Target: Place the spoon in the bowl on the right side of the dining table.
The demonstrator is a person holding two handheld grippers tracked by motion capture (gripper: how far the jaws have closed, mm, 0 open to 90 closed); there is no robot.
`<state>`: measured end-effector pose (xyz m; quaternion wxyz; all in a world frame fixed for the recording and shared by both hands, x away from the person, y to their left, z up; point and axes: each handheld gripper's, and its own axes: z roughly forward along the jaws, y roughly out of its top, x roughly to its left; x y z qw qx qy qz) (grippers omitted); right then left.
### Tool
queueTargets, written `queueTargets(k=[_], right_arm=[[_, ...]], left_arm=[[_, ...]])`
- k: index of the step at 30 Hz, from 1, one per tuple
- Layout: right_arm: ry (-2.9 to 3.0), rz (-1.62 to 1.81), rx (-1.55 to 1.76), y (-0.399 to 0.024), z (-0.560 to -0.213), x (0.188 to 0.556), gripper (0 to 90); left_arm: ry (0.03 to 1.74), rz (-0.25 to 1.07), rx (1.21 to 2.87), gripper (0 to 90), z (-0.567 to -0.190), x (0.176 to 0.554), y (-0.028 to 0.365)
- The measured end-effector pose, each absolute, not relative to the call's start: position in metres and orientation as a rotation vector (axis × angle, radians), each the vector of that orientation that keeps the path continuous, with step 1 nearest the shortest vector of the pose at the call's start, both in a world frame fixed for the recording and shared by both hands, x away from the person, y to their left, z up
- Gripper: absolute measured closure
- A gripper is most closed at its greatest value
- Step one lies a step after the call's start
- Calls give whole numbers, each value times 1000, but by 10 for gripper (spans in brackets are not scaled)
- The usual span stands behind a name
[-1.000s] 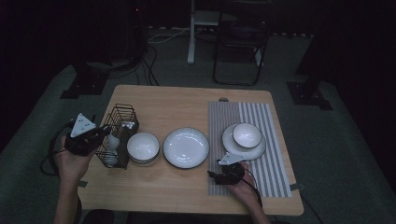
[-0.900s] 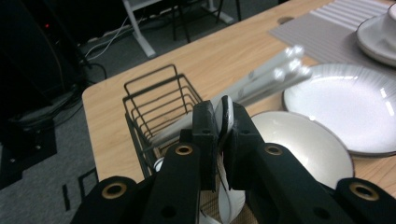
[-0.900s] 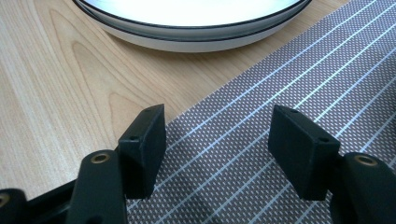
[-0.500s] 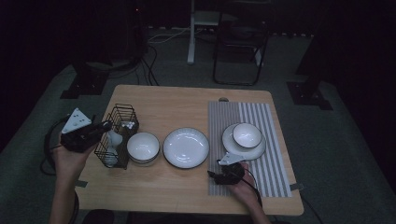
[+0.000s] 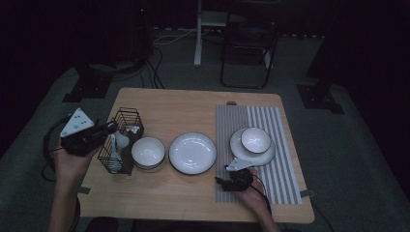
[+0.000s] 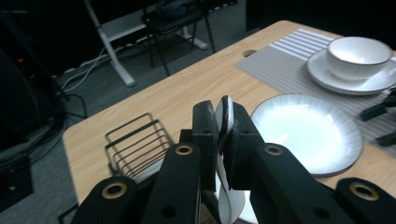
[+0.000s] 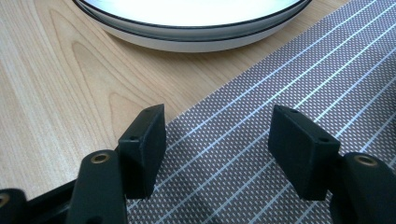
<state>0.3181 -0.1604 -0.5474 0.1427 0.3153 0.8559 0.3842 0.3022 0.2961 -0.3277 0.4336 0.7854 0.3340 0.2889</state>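
Two tools in my hands. Right tool (image 5: 223, 181) rests low at the near edge of the striped placemat (image 5: 270, 145), jaws apart, nothing between them; in the right gripper view the mat's corner and bare tabletop (image 7: 56, 79) lie under the jaws, with the rim of the flat plate (image 7: 187, 23) just beyond. Left tool (image 5: 110, 128) sits at the left tabletop edge over the black wire basket (image 5: 126, 118), jaws clamped on the handle of a white spoon (image 6: 227, 140). In the left gripper view the spoon stands upright between the pads, handle tip poking above them, bowl end hanging down below, basket wires behind and beneath. The high view shows the white spoon inside the basket frame, raised off its floor; whether it touches the wires I cannot tell.

Next to the basket on the right: a white bowl (image 5: 148, 151), then the flat plate mid-tabletop, apart from each other. Farther right, on the placemat, a small bowl (image 5: 256, 139) sits on a saucer (image 5: 240, 152). Beyond the tabletop: a dark folding chair (image 5: 249, 43) and a white stand leg (image 5: 197, 34) on the grey floor.
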Motion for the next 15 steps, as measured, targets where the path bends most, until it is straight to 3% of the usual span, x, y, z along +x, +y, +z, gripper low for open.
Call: queueTargets(k=[15], right_arm=[[2470,1108,909,-160,-547,318,368]], left_arm=[[747,671,1981,848,-325,320,266]])
